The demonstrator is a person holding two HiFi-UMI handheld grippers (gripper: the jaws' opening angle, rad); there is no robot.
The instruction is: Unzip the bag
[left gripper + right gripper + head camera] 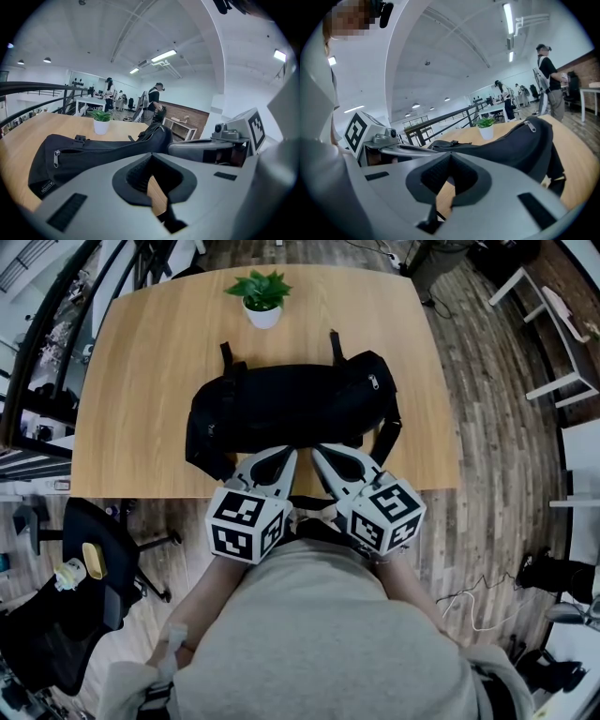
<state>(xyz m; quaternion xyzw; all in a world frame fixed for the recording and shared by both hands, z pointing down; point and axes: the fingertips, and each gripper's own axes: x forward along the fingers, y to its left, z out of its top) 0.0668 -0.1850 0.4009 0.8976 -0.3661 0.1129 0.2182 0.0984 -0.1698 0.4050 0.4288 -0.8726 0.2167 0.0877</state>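
bag [291, 409]: black | tabletop [141, 362]: light brown wood | plant [260, 284]: green leaves, white pot [262, 317] | left tongs [284, 454], right tongs [322, 452]: grey, black-and-white square markers [239, 515] | floor [487, 381]: brown planks

Lighting bright and even, from ceiling strip lights [164, 55]. Shadows on the surface [141, 362] soft and faint. Strong fisheye bending and dark corners in both gripper views. Nearest foreground soft there; background sharp. Black bag [291, 409] shows little detail.

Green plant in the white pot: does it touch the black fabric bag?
Apart: the head view shows bare wooden table between potted green plant and black fabric bag.
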